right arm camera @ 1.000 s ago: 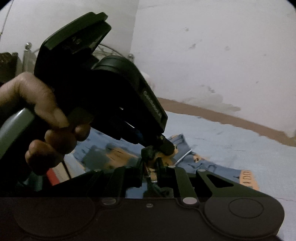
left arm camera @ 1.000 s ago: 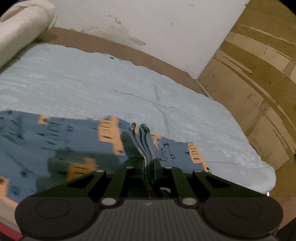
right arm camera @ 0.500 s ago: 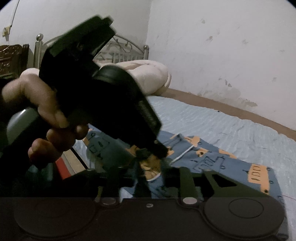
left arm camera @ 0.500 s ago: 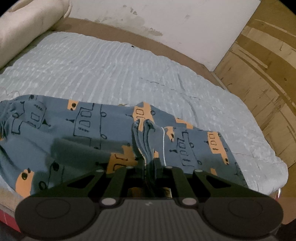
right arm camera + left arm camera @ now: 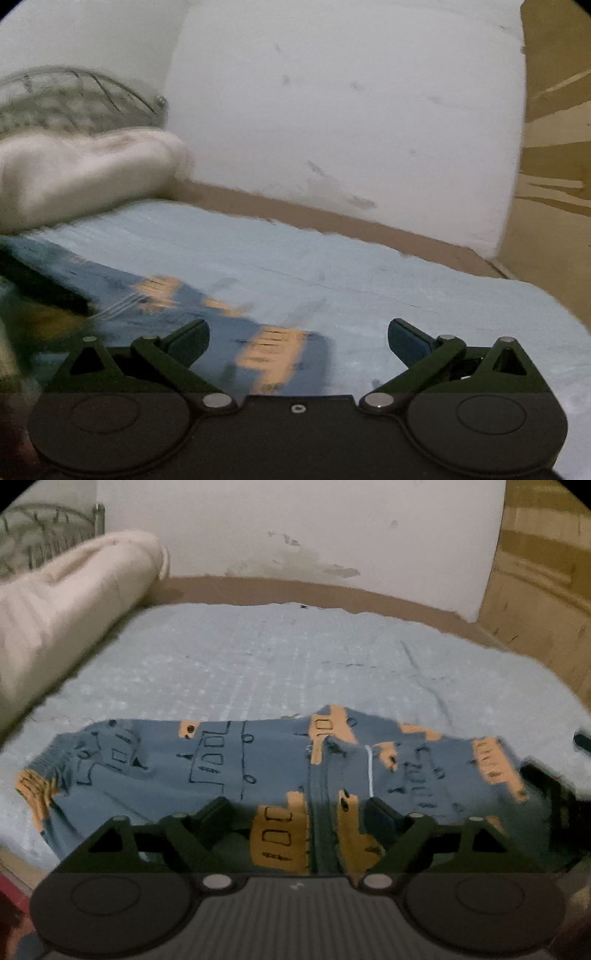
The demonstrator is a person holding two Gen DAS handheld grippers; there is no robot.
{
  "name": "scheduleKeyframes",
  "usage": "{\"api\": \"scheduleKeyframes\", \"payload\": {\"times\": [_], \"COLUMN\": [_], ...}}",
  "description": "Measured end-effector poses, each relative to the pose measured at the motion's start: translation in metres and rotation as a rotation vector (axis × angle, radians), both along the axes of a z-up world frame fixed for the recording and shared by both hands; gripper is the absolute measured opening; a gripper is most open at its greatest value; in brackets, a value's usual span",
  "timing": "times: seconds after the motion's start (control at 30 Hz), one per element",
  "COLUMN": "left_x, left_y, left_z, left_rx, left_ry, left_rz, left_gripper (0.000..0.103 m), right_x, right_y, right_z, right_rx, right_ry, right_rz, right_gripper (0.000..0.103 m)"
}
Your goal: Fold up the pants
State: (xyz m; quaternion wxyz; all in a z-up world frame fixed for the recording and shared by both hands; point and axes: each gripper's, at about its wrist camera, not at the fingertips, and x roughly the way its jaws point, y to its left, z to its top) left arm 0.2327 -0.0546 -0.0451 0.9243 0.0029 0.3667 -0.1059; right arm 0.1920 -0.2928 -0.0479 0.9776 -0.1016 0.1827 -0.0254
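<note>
Blue-grey pants [image 5: 229, 768] with orange vehicle prints lie flat along the near side of the bed, a white drawstring [image 5: 369, 771] showing near their middle. My left gripper [image 5: 299, 806] hangs just above them with its jaws opening wide; the cloth lies under the gap, and the pads do not press it. In the right wrist view the pants [image 5: 236, 332] spread blurred to the lower left. My right gripper [image 5: 297, 336] is opening too, with nothing between its fingers, over the pants' right end and the sheet.
A light blue sheet [image 5: 277, 664] covers the bed. A rolled cream blanket [image 5: 66, 602] lies at the left by a metal headboard [image 5: 74, 99]. White wall [image 5: 332, 110] behind, wooden panel [image 5: 546, 590] on the right. A dark object [image 5: 40, 284] enters at the right view's left edge.
Both grippers were shut on bunched pants cloth and have let go; their jaws now stand wide. The pants have dropped flat. The right gripper has swung right, and the left hand has left its view.
</note>
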Motion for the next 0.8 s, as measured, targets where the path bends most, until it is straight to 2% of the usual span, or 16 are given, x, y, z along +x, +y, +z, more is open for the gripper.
{"api": "scheduleKeyframes", "payload": {"times": [0.13,0.27,0.47,0.8], "left_x": [-0.004,-0.002,-0.002,-0.027], "left_y": [-0.006,-0.004,-0.004,0.0], "left_z": [-0.003,-0.008,-0.011,-0.01], "left_rx": [0.049,0.062,0.063,0.127], "left_ry": [-0.018,-0.021,-0.024,-0.041], "left_rz": [0.048,0.04,0.034,-0.015], "left_gripper": [0.098,0.102,0.102,0.102], "right_x": [0.039,0.058,0.034,-0.022], "right_y": [-0.019,-0.024,-0.021,-0.031], "right_z": [-0.009,-0.024,-0.039,-0.043], "right_rx": [-0.018,-0.044,-0.103,0.002], "right_ry": [0.057,0.16,0.127,0.048], "right_rz": [-0.05,-0.072,-0.109,-0.174], "right_gripper": [0.102,0.102,0.102,0.102]}}
